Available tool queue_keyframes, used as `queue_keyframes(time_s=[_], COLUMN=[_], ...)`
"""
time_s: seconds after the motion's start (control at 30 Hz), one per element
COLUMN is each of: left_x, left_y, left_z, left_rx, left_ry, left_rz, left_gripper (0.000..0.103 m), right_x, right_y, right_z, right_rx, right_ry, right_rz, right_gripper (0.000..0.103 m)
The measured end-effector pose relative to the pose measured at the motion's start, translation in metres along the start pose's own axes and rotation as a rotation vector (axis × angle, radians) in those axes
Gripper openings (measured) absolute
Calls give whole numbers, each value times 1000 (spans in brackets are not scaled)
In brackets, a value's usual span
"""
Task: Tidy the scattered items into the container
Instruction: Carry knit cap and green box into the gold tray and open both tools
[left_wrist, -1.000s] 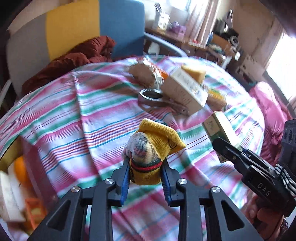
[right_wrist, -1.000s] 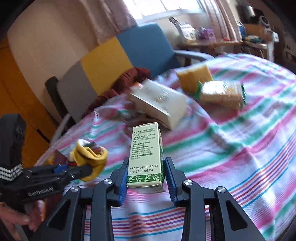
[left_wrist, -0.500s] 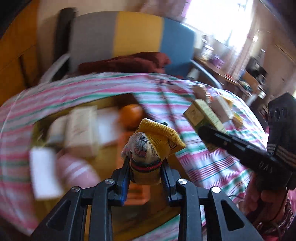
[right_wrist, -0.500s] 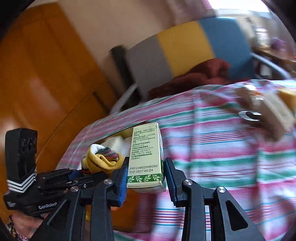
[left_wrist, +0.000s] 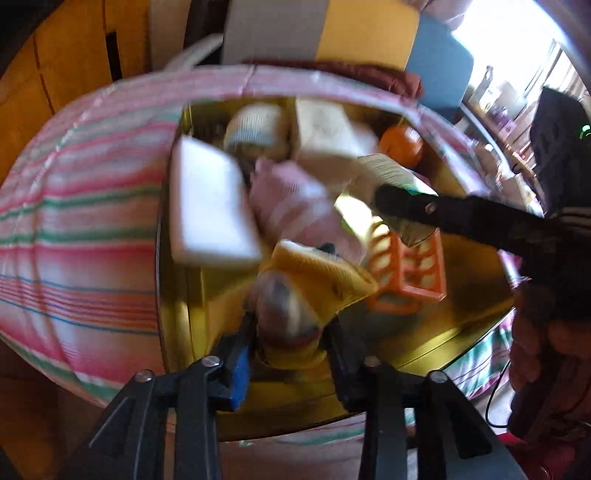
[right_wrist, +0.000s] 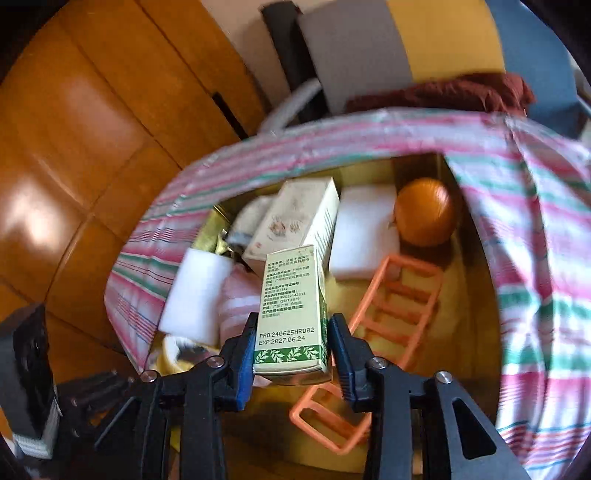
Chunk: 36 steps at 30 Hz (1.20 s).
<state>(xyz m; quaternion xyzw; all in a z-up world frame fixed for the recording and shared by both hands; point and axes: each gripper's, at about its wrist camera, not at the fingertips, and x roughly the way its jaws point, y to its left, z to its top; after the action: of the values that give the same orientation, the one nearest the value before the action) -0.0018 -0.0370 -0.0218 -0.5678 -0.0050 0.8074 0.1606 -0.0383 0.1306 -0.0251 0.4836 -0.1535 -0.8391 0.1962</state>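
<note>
A: Right wrist view: the right tool has its jaws easing apart around the green-and-white carton. The left pad looks to be touching the carton's side; a slim gap shows at the right pad. The carton's long axis runs straight up the frame, along the fingers, with the leaf-print end nearest the camera and its far end over the gold container.

B: And the other one?

A: Left wrist view, blurred: the left tool is opening as well. The rolled yellow sock sits between its jaws, with gaps on both sides; whether a pad touches it I cannot tell. Its yellow cuff points toward the upper right of the frame, over the container.

B: What lies inside?

A: An orange fruit at upper right, a white foam block beside it, a larger cream box, a second white block at left, a pink striped cloth, and an orange plastic rack lying slantwise.

B: And the surroundings?

A: A pink, green and white striped cloth surrounds the container. Beyond it a chair in grey, yellow and blue carries a dark red garment; the floor is glossy orange-brown wood
</note>
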Motion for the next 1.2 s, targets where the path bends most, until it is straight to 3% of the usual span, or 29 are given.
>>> queue_keyframes(time_s=[0.07,0.1,0.3,0.4,0.53,0.6,0.77,0.97,1.0,1.1,1.2], left_x=[-4,-10,-52,-48,-26,-16,7,16,5,-30,-50], left_y=[1,2,20,26,28,31,38,49,48,42,54], left_z=[-1,-1,12,32,50,55,63,71,69,59,50], left_rx=[-2,-4,-76,-66,-42,-37,-59,-137,-137,-74,-127], left_ry=[2,-10,-160,-182,-153,-127,-108,-109,-132,-202,-254], left_rz=[-38,-51,-73,-34,14,15,-13,-170,-168,-40,-37], left_gripper=[52,53,53,51,29,17,17,16,17,23,25], right_x=[-1,-6,-21,-15,-11,-15,-22,-20,-21,-29,-28], right_y=[-1,-1,-6,-4,5,9,10,12,13,14,21], right_z=[-3,-5,-11,-13,-16,-16,-15,-15,-15,-16,-10], right_rx=[6,-2,-39,-59,-126,-159,-177,-174,-180,-187,-195], right_ry=[-8,-27,-88,-65,-65,-94,-126,-120,-123,-144,-114], right_rz=[28,25,-28,-31,-53,-62,-67,-47,-43,-12,62], right_gripper=[62,63,62,52,40,40,40,40,40,40,43])
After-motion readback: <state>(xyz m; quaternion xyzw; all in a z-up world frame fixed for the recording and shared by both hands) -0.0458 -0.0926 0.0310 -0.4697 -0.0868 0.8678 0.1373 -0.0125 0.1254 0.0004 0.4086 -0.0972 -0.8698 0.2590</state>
